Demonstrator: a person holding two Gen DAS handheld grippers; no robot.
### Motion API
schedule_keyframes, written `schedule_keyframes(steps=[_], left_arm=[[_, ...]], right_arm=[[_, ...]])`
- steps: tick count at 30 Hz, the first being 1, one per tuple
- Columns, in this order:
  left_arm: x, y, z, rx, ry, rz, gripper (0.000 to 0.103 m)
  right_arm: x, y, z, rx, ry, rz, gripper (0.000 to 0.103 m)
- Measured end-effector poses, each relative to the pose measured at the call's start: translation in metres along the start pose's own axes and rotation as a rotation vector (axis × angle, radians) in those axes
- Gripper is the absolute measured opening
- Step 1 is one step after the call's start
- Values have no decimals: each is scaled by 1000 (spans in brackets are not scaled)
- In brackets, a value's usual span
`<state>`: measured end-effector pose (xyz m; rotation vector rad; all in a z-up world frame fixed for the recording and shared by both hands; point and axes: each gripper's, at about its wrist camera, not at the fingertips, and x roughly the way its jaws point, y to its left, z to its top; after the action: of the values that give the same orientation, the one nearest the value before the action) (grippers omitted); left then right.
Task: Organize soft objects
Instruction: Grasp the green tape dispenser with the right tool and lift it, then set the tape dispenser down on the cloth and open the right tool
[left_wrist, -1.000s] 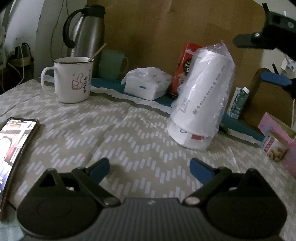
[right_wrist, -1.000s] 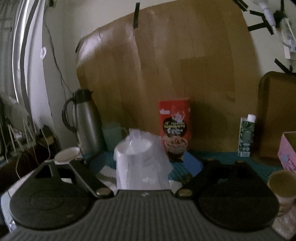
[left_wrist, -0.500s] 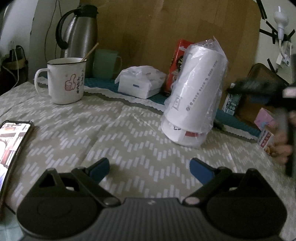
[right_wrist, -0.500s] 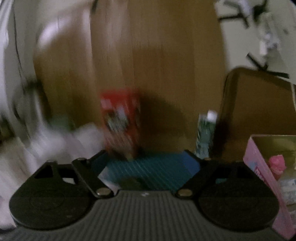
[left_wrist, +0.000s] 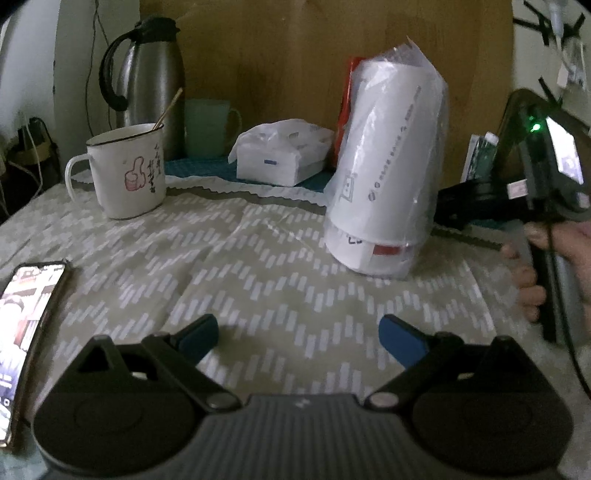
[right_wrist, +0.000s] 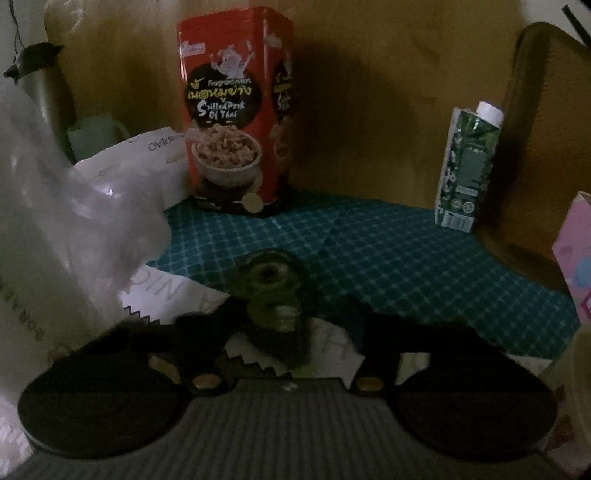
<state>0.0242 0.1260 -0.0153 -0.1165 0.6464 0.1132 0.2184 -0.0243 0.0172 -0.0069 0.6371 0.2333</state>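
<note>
A small dark green soft toy (right_wrist: 271, 291) with one big eye lies on the teal checked mat (right_wrist: 406, 266), in the right wrist view. My right gripper (right_wrist: 284, 321) is low over it with a dark finger on either side. Its jaws are closing, and a gap still shows beside the toy. A bagged stack of white paper cups (left_wrist: 388, 173) stands mid-table, and a bagged tissue pack (left_wrist: 280, 155) sits behind it. My left gripper (left_wrist: 301, 334) hovers open over the patterned cloth, holding nothing. A hand (left_wrist: 554, 266) carries the right tool just right of the cup stack.
A red snack box (right_wrist: 232, 122), a green carton (right_wrist: 469, 170) and a pink box (right_wrist: 576, 258) stand around the mat. A white mug (left_wrist: 125, 173), a steel thermos (left_wrist: 147, 74) and a green cup (left_wrist: 207, 125) sit at the back left. A lit phone (left_wrist: 22, 325) lies at the left edge.
The right gripper came down and forward to the mat right of the cup stack, and its jaws narrowed around the green toy. The left gripper barely moved.
</note>
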Motion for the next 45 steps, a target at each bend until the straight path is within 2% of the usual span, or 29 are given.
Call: schedule_keyframes(steps=[1, 2, 16, 24, 33, 43, 45], left_arm=[[1, -1, 0, 6, 2, 6, 97], [1, -1, 0, 10, 4, 9, 97], [3, -4, 0, 43, 21, 27, 100], [4, -4, -1, 51, 28, 28, 102], [5, -5, -1, 61, 31, 32, 102], [5, -5, 0, 67, 32, 29, 102], [5, -5, 0, 68, 33, 29, 103]], right_arm=[[-1, 0, -1, -3, -3, -2, 42], [-3, 1, -1, -5, -4, -7, 41], [-43, -7, -34, 16, -28, -72, 41], [-77, -8, -60, 19, -39, -67, 41], [-106, 3, -86, -14, -51, -39, 41], [-152, 16, -123, -88, -72, 41, 42], [-160, 15, -130, -92, -75, 58, 46]])
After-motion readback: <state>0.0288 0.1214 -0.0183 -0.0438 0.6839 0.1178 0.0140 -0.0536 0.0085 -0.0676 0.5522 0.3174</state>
